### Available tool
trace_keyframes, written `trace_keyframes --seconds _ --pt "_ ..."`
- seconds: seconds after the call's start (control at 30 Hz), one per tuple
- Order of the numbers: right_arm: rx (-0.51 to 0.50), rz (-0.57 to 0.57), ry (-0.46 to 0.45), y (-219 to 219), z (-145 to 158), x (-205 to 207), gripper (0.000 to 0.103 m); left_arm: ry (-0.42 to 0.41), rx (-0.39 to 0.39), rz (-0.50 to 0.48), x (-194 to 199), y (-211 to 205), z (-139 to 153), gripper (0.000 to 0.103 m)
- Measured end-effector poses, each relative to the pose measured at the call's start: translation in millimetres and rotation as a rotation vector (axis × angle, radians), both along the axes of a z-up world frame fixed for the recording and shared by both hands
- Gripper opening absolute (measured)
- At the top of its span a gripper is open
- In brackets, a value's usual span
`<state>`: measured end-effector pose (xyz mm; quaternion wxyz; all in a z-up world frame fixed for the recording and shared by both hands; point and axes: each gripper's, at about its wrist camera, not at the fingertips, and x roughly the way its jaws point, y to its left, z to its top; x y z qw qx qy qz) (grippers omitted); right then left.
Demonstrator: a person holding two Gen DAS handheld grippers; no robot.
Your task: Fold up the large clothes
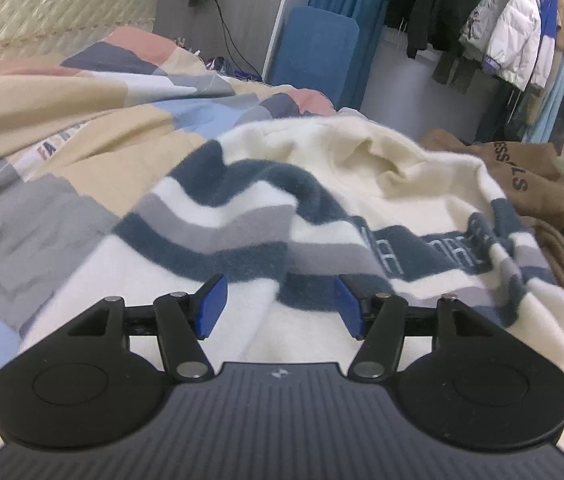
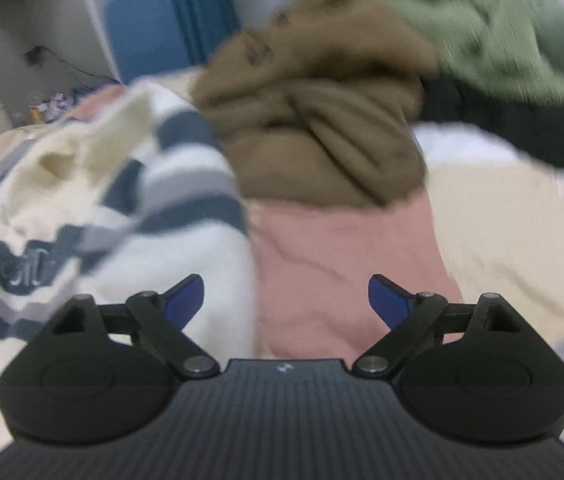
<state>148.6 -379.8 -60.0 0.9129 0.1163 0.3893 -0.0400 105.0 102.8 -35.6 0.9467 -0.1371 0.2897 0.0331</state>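
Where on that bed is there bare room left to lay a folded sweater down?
One free patch is the pink and beige quilt before the right gripper, bordered by the striped cream sweater on its left and the brown hoodie beyond. Another is the quilt left of the sweater in the left wrist view. It is crowded where the hoodie and green garment pile up.

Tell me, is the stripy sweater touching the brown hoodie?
Touching. The right wrist view shows the striped sweater pressed right against the brown hoodie, no bedspread between them.
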Motion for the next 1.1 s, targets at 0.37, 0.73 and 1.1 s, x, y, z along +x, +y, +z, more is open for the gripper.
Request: trace_keyframes --seconds 0.37,0.73,1.1 --pt "0.261 0.237 -0.002 -16.7 -11.2 6.1 0.090 0.060 -0.071 0.052 13.6 9.3 -16.1 0.065" --pt "0.237 0.494 -0.003 14.3 -9.1 -3.5 0.089 0.065 -0.057 -0.009 24.4 -15.6 -20.9 0.066" --pt "-0.041 0.485 0.054 30.1 -8.6 -8.9 0.021 0.045 -0.061 -0.041 15.8 -20.4 -15.5 0.066"
